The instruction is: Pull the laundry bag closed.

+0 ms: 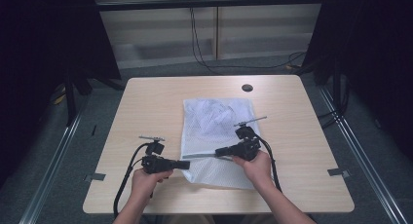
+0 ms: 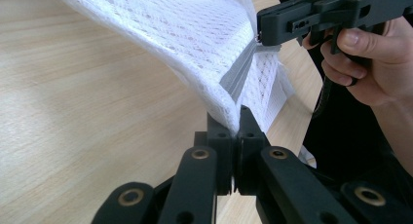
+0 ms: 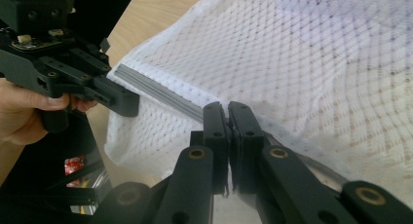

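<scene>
A round dark grommet hole (image 1: 247, 87) sits at the far edge of the light wooden table (image 1: 146, 102), beyond the white mesh zip-up laundry bag (image 1: 214, 121), which lies mid-table, its near edge lifted. Left gripper (image 1: 187, 164) clamped on the bag's corner; right gripper (image 1: 217, 151) pinched shut at its grey zipper (image 2: 239, 77)

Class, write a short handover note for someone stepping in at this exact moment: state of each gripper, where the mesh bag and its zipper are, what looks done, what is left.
Left gripper: shut on the white mesh bag at the near end of its grey zipper.
Right gripper: shut on the zipper line farther along, seemingly at the pull.
The bag lies on the wooden table, near edge lifted between the grippers.
Done: both grips set, zipper held taut.
Left: probably slide the pull along the zipper; which way cannot be told.
</scene>
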### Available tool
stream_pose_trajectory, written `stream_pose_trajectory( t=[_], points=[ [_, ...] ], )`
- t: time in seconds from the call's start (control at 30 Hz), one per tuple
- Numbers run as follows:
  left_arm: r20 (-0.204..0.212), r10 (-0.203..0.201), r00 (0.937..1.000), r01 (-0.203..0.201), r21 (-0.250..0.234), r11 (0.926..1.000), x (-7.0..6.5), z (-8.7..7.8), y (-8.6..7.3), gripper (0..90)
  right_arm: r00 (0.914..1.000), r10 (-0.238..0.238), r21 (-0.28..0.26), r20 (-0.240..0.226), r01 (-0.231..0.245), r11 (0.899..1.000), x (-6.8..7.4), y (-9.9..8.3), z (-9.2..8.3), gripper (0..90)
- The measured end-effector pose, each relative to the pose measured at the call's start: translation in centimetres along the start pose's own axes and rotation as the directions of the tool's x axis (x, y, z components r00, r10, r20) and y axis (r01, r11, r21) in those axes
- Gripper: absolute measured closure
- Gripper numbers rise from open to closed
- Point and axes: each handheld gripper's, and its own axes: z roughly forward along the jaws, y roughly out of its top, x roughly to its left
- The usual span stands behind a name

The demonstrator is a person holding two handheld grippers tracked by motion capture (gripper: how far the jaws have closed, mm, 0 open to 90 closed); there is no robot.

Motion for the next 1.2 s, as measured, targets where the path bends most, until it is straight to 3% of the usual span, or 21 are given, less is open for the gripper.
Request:
stream_pose_trajectory(
  t=[1.2],
  points=[
    [-0.001, -0.007, 1.0, 0.007, 0.006, 1.0, -0.1, 0.1, -0.1, 88.3, 0.9998, 0.018, -0.008, -0.003, -0.018, 1.0, -1.1, -0.3, -0.7, 86.9]
  ],
)
